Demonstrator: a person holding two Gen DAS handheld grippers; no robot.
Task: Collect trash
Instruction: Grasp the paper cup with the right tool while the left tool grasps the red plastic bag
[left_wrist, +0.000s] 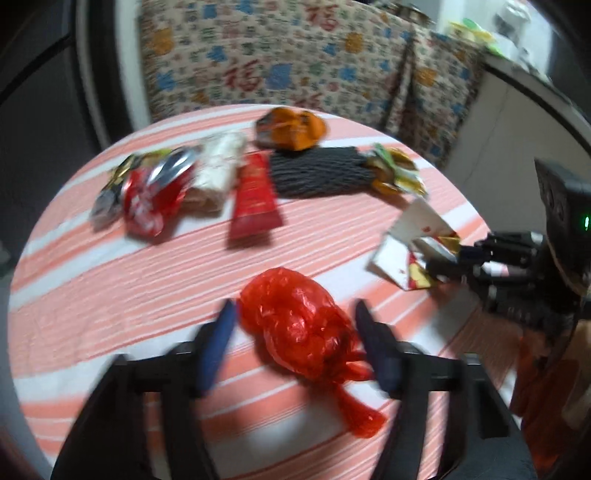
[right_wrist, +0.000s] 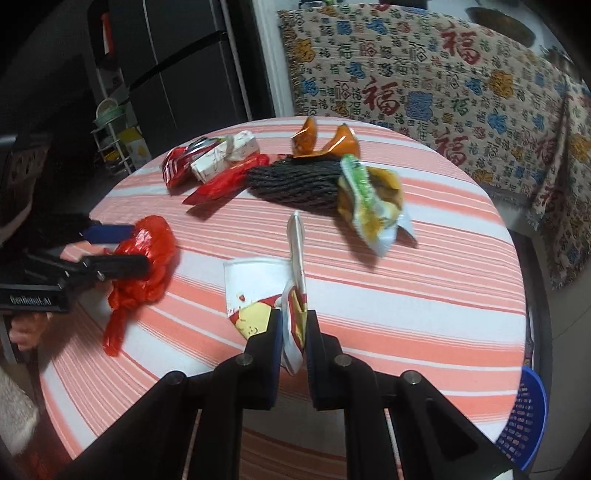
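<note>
A knotted red plastic bag (left_wrist: 303, 325) lies on the striped round table (left_wrist: 110, 295). My left gripper (left_wrist: 295, 325) is open, its blue-padded fingers on either side of the bag; it also shows in the right wrist view (right_wrist: 129, 247) around the bag (right_wrist: 147, 254). My right gripper (right_wrist: 293, 325) is shut on a white, red and yellow wrapper (right_wrist: 291, 295), lifted partly on edge; in the left wrist view it (left_wrist: 439, 267) holds the wrapper (left_wrist: 410, 240) at the right.
Further trash lies across the far half: a red crushed wrapper (left_wrist: 151, 199), white packet (left_wrist: 218, 166), red sachet (left_wrist: 255, 199), black net (left_wrist: 317, 170), orange wrapper (left_wrist: 291, 129), green-yellow bag (right_wrist: 369, 203). A blue basket (right_wrist: 524, 417) stands below the table's right edge. A patterned sofa (right_wrist: 443, 92) stands behind.
</note>
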